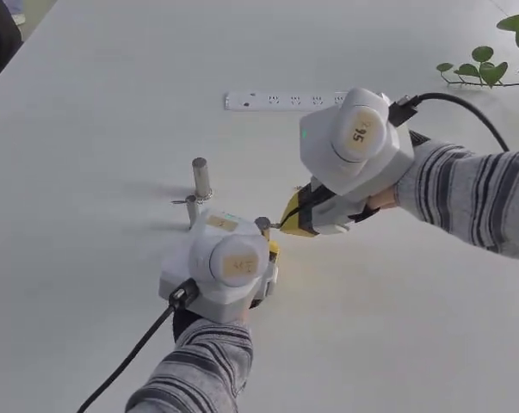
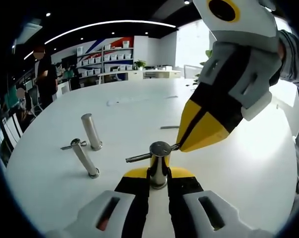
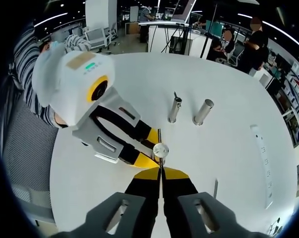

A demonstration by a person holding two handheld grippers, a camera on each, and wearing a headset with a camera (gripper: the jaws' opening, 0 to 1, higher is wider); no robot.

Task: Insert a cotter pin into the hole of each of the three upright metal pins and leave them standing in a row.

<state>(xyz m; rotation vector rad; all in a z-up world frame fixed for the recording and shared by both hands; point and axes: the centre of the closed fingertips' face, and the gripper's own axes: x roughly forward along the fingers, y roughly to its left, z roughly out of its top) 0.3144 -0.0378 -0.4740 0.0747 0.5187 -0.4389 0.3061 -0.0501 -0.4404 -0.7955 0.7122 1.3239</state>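
1. Clamping an upright metal pin between the left gripper jaws, at 6 o'clock in the left gripper view.
2. Pinching a cotter pin in the pressed-together right gripper jaws, its shaft passing through that pin's hole.
3. Standing at 10 o'clock from it: a nearer pin carrying a cotter, a farther pin bare.

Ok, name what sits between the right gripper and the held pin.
A cotter pin, shut in the right gripper, runs through the upright pin; clearest in the left gripper view.
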